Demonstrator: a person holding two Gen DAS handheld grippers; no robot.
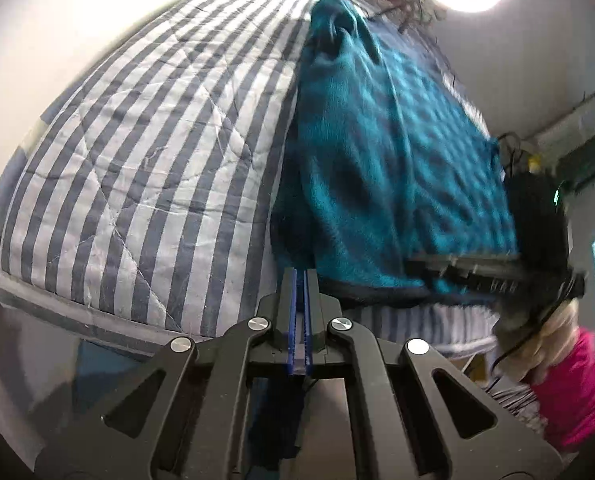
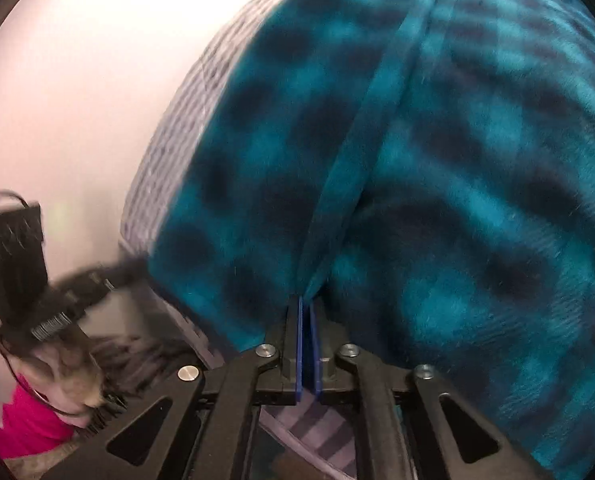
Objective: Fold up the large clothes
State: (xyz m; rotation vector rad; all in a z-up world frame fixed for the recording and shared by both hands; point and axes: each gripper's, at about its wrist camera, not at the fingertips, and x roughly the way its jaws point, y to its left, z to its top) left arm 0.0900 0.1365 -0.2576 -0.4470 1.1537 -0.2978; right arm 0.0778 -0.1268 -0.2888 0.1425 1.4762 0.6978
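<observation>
Teal plaid garment (image 1: 381, 168) spread on the striped quilt (image 1: 137, 152), centre-right of frame. Right gripper (image 2: 306, 306) pinched on its hem fold, left gripper (image 1: 299, 276) clamped at the near-left edge — two corner holds, likely to lift and fold evenly.

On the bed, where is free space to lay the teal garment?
Free: the striped quilt left of the teal garment, up to its near and left edges. Crowded: the right side, under the garment, where the right gripper holds it.
</observation>
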